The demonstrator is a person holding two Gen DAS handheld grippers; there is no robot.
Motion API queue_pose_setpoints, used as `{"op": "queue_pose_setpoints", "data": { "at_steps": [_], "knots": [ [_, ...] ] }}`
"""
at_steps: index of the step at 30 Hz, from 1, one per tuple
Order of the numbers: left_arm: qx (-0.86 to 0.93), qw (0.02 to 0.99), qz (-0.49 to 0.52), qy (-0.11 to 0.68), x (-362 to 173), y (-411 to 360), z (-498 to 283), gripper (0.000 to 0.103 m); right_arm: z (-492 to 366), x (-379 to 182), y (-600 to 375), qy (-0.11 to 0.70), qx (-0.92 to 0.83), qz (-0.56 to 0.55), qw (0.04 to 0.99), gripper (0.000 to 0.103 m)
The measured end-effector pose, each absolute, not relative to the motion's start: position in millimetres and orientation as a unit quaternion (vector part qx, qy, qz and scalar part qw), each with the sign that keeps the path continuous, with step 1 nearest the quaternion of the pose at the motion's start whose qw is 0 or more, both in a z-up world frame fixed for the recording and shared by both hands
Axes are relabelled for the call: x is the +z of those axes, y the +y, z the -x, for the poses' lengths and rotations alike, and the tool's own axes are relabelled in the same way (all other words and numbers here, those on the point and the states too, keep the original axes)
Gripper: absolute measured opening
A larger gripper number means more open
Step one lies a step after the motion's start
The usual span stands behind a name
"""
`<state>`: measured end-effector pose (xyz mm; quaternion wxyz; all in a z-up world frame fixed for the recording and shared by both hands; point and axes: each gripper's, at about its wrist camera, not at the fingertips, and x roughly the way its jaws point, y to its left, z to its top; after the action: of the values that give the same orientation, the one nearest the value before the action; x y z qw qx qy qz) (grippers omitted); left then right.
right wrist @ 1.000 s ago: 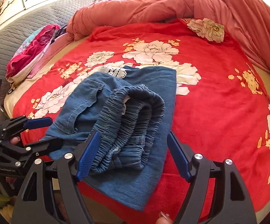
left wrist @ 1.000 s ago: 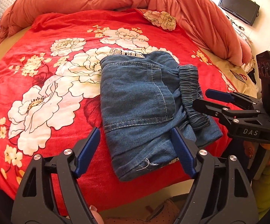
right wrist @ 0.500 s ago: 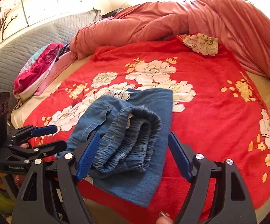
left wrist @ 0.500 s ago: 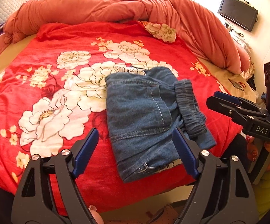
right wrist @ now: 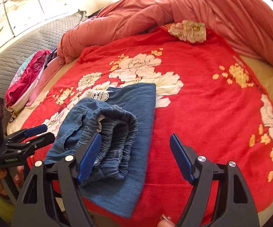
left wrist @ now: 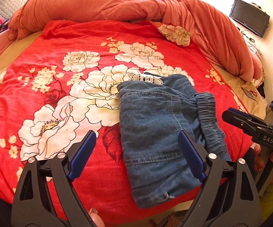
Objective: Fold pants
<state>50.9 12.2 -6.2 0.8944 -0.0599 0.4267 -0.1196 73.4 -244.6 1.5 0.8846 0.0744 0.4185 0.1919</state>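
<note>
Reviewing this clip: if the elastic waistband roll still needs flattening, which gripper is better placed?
Right, probably. The waistband roll lies just ahead of the right gripper, by its inner finger. The left gripper, jaws opening, faces the pants' flat pocket side.

A red bedspread (left wrist: pixel 79 43) printed with large white flowers covers the bed, a rumpled salmon-pink duvet (left wrist: pixel 117 1) is heaped along its far edge, a grey quilted headboard (right wrist: pixel 23 47) rises behind pink patterned pillows (right wrist: pixel 28 75), and a dark screen (left wrist: pixel 250 17) hangs on the wall.
</note>
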Motion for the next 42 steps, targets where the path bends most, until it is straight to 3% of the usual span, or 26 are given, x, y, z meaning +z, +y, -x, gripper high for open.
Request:
{"op": "queue_pose_setpoints", "data": {
  "at_steps": [23, 26, 31, 36, 42],
  "knots": [
    [-0.140, 0.878, 0.070, 0.453, -36.7, -3.8, -79.0, 0.081, -116.5, -40.5, -229.9, 0.465, 0.255, -0.133, 0.837, 0.072],
    [-0.147, 0.876, 0.071, 0.454, -37.5, -7.4, -80.2, 0.077, -114.9, -41.1, -229.7, 0.462, 0.261, -0.132, 0.838, 0.063],
    [-0.160, 0.873, 0.073, 0.455, -37.4, -15.0, -81.4, 0.059, -110.3, -40.8, -226.5, 0.450, 0.270, -0.129, 0.841, 0.045],
    [-0.160, 0.881, 0.042, 0.443, -31.5, -25.1, -76.6, 0.048, -100.3, -31.1, -218.1, 0.423, 0.271, -0.100, 0.859, 0.031],
    [-0.165, 0.887, 0.046, 0.430, -16.6, -21.4, -76.2, 0.039, -90.1, -6.6, -202.6, 0.383, 0.277, -0.044, 0.880, 0.027]
  ]
}}
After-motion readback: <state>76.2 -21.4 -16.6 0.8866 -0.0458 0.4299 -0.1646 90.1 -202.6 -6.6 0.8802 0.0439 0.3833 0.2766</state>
